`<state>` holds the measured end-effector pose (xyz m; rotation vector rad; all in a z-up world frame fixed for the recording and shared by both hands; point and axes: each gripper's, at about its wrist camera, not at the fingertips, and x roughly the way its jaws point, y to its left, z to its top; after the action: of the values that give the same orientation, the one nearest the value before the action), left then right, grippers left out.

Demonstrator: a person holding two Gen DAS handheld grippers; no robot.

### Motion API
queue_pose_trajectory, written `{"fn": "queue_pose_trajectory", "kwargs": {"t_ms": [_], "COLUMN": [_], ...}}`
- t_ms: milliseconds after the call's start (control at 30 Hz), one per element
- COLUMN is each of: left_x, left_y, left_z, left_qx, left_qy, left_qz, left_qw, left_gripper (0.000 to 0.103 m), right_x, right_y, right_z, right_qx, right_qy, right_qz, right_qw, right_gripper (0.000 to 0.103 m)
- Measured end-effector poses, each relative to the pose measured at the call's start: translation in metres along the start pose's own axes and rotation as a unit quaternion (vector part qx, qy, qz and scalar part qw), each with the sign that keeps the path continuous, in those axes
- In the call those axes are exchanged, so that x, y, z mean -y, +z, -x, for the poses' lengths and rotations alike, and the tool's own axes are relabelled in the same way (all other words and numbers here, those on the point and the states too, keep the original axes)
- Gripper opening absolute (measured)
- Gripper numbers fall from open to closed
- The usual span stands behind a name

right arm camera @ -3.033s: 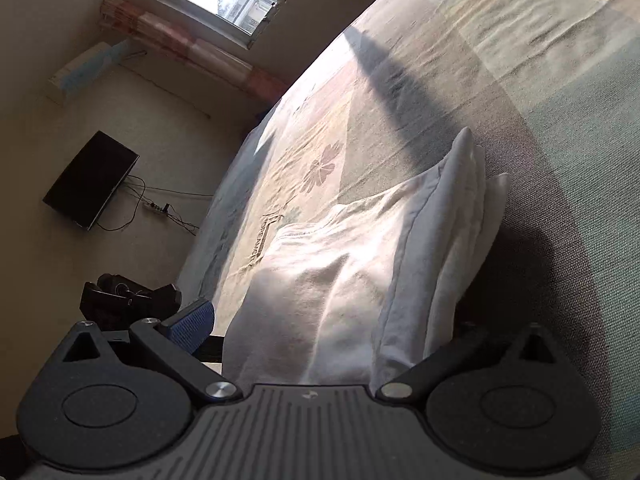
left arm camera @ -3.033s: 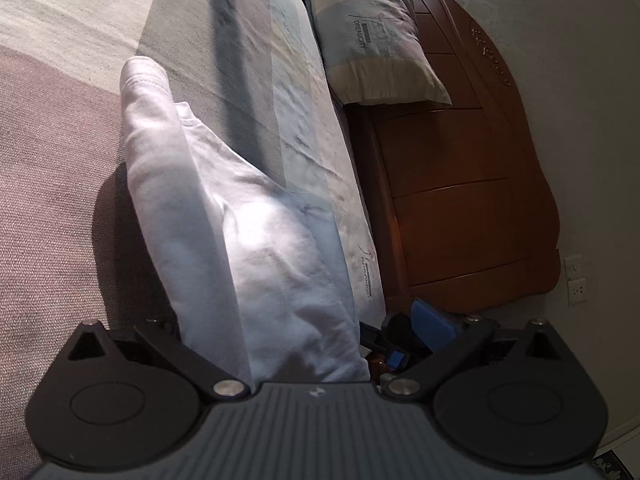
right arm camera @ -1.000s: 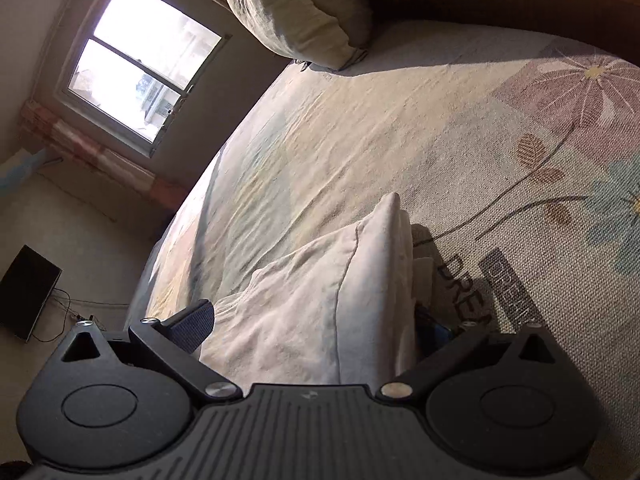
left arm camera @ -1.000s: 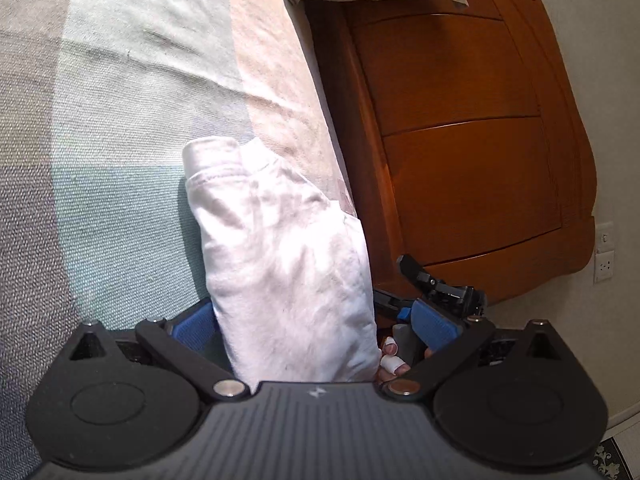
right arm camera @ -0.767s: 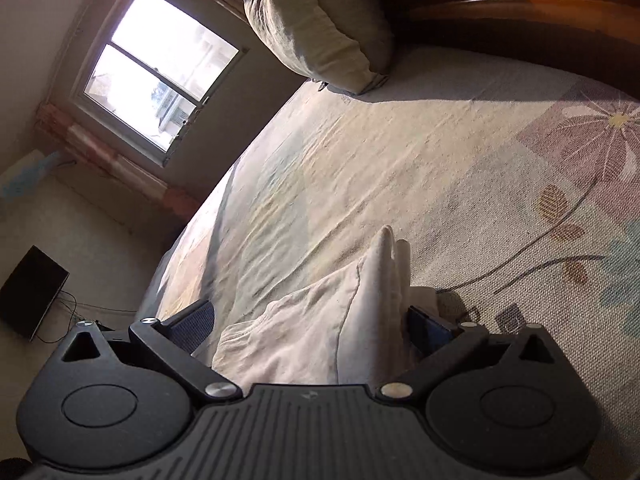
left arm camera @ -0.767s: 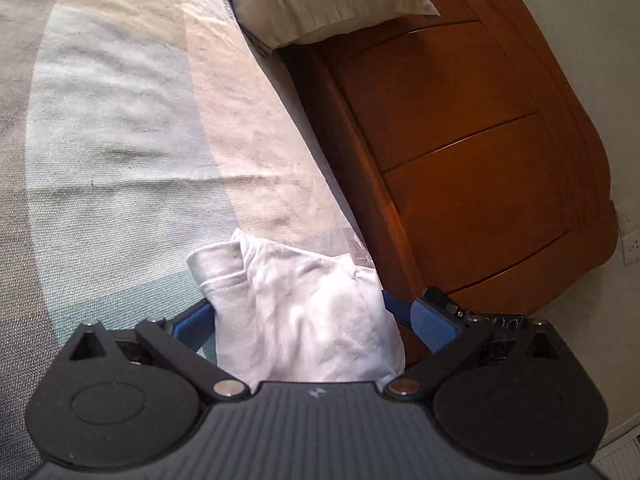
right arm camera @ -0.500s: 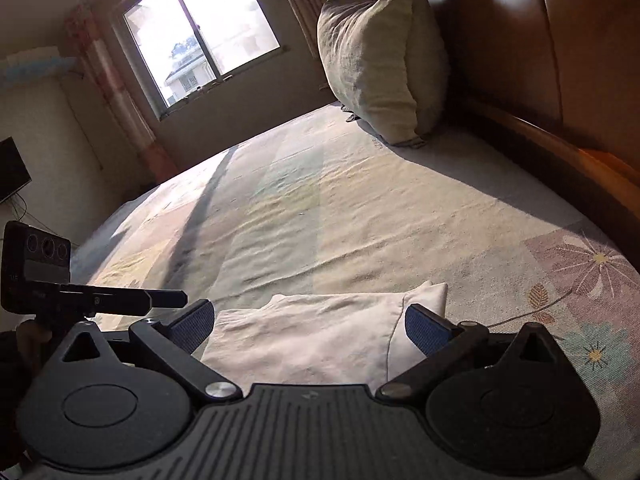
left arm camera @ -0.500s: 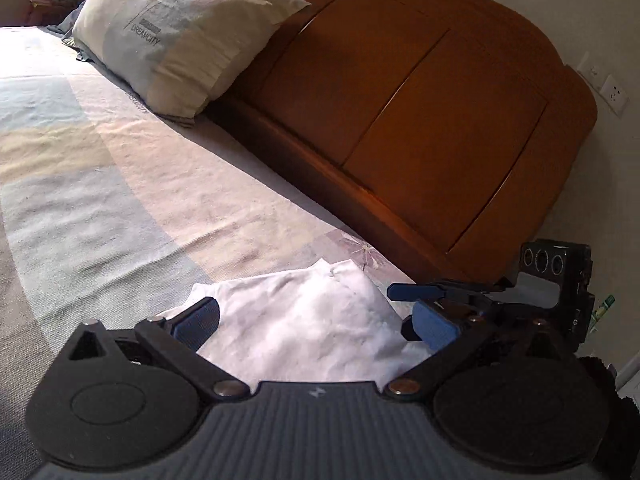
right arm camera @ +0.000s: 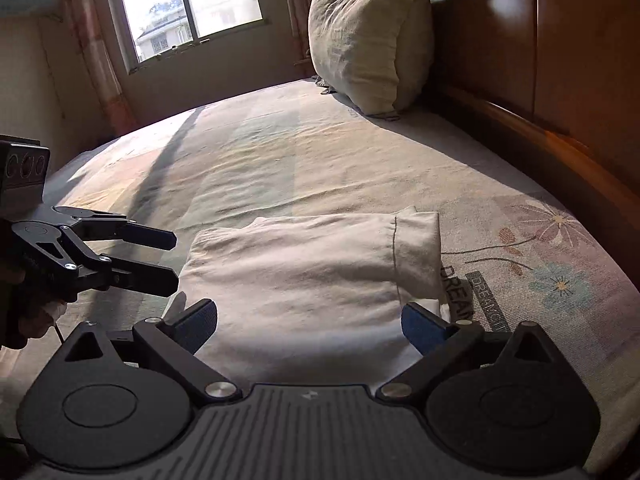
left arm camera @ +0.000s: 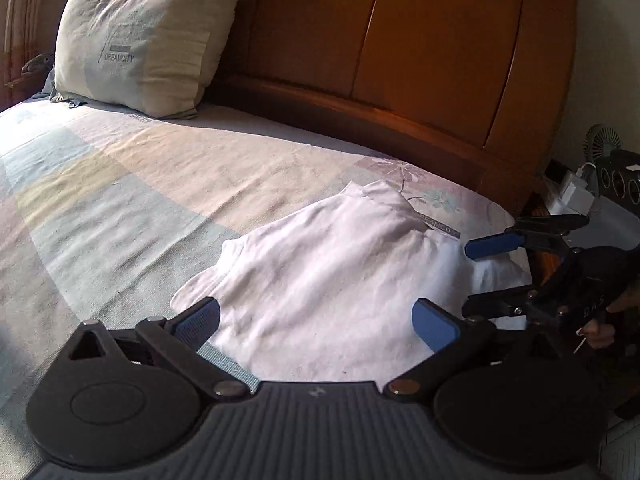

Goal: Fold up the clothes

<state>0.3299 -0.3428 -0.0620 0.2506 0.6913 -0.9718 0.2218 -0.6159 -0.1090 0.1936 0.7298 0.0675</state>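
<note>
Sunlit bedding point(left arm camera: 120, 184) with a pastel block and flower print covers the bed, with a wooden headboard point(left arm camera: 420, 60) at the far side and a pillow point(left arm camera: 140, 40) leaning against it. A window point(right arm camera: 188, 4) is seen at the far left in the right wrist view.

The white garment point(left arm camera: 340, 280) is found lying flat on the bed as a compact folded bundle, near the headboard, with a hemmed cuff point(right arm camera: 416, 252) at its right end. Three seconds ago it was hanging in the air, clamped between both tongs; within the last second it has been lowered to the bedding and let go.

The left tongs point(left arm camera: 316, 322) are seen released, the blue pads spread wide on either side of the near edge of the cloth, nothing held between them. The right tongs point(right arm camera: 308, 322) are likewise released, the pads astride the bundle's near edge without gripping it. Each tool is also seen from the other's camera, with fingers parted.

It is judged that this garment now lies folded as the task requires. Whether further smoothing is intended cannot be told.
</note>
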Motion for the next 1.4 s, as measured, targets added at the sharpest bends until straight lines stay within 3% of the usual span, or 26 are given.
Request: {"fn": "queue_pose_trajectory", "kwargs": {"t_ms": [133, 267, 400, 500, 567, 700, 867, 1000, 1167, 1400], "left_x": [0.015, 0.014, 0.012, 0.009, 0.006, 0.005, 0.013, 0.024, 0.038, 0.053], "left_y": [-0.018, -0.042, -0.06, -0.07, -0.073, -0.076, -0.079, -0.08, -0.081, -0.081], "left_z": [0.028, 0.051, 0.066, 0.08, 0.088, 0.106, 0.124, 0.139, 0.157, 0.17], "left_qx": [-0.003, 0.007, 0.006, 0.0, -0.002, 0.023, 0.053, 0.055, 0.059, 0.05], "left_qy": [0.063, 0.085, 0.105, 0.107, 0.112, 0.141, 0.169, 0.163, 0.156, 0.147], "left_qz": [-0.049, -0.035, -0.007, 0.011, 0.019, 0.025, 0.033, 0.025, 0.022, 0.048], "left_qw": [0.9968, 0.9957, 0.9944, 0.9942, 0.9935, 0.9894, 0.9837, 0.9848, 0.9858, 0.9867], "left_gripper": [0.102, 0.102, 0.102, 0.102, 0.102, 0.102, 0.102, 0.102, 0.102, 0.102], "right_x": [-0.011, -0.038, -0.043, -0.028, -0.031, -0.053, -0.087, -0.098, -0.117, -0.151], "right_y": [-0.014, 0.009, 0.038, 0.045, 0.045, 0.037, -0.01, -0.039, -0.037, -0.054], "right_z": [0.006, 0.022, -0.02, -0.07, -0.072, -0.032, 0.009, 0.002, 0.043, 0.092], "right_qx": [-0.005, 0.049, 0.04, -0.009, -0.005, 0.004, -0.01, -0.044, -0.019, -0.037], "right_qy": [-0.009, -0.006, -0.023, -0.038, -0.047, -0.043, -0.039, -0.069, -0.088, -0.137], "right_qz": [0.0, 0.038, 0.05, 0.025, 0.024, 0.015, 0.015, 0.004, -0.033, -0.054], "right_qw": [1.0, 0.998, 0.998, 0.999, 0.999, 0.999, 0.999, 0.997, 0.995, 0.988], "right_gripper": [0.098, 0.1, 0.101, 0.103, 0.103, 0.103, 0.103, 0.103, 0.103, 0.103]}}
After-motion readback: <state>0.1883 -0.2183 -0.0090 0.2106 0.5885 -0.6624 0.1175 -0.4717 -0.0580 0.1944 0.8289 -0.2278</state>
